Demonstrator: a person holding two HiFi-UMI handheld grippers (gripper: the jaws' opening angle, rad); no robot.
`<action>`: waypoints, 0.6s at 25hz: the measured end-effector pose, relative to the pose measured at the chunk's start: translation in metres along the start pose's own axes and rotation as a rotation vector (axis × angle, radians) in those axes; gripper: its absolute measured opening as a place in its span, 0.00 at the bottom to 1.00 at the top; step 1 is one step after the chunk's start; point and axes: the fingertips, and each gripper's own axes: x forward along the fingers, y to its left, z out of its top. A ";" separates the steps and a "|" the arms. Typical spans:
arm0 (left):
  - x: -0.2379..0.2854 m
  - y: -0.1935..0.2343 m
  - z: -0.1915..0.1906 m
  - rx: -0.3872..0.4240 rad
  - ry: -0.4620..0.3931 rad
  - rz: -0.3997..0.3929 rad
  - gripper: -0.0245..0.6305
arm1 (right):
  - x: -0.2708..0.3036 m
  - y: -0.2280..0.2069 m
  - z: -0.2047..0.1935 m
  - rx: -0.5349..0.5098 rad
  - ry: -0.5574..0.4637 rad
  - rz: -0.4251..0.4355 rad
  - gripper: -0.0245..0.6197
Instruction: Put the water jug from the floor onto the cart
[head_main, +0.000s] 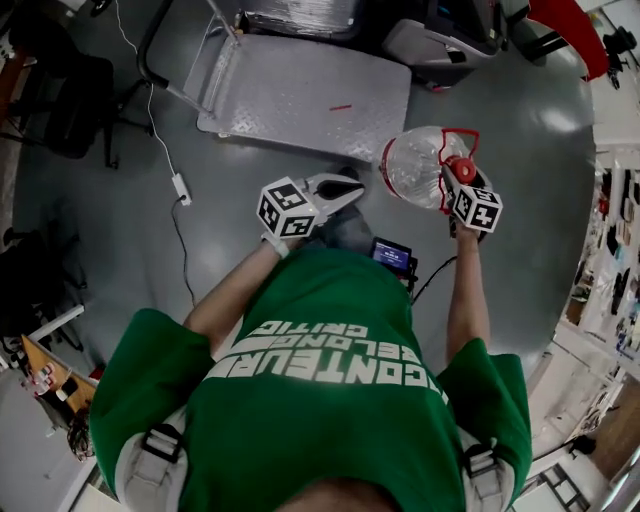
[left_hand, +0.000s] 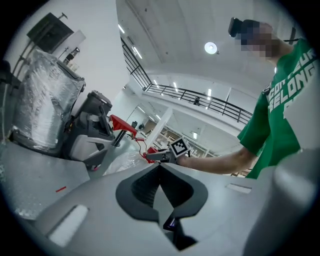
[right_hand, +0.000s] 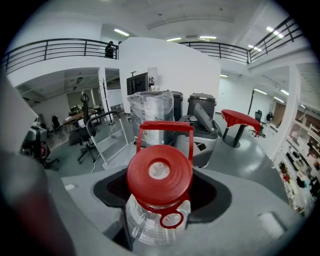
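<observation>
At centre right, right gripper (head_main: 450, 178) pinches the water jug (head_main: 415, 165) aloft by its neck; left gripper (head_main: 338, 190) pressed together, empty — carrying step; next, likely lowering onto the platform cart (head_main: 300, 95), upper centre.

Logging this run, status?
Right gripper shut on jug, held off floor. Left gripper shut, empty. Cart ahead, nothing in the way.

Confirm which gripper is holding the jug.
The right gripper: its jaws clamp the water jug just under its red cap. The left gripper is shut on nothing, clear of the jug.
</observation>
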 end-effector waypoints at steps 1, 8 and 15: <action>0.001 0.006 0.003 0.001 -0.006 0.014 0.06 | 0.010 0.002 0.005 -0.015 0.002 0.020 0.51; 0.013 0.061 0.031 -0.037 -0.008 0.089 0.06 | 0.075 0.023 0.051 -0.126 0.010 0.153 0.51; 0.039 0.124 0.087 -0.083 -0.013 0.139 0.06 | 0.140 0.024 0.104 -0.197 0.067 0.240 0.51</action>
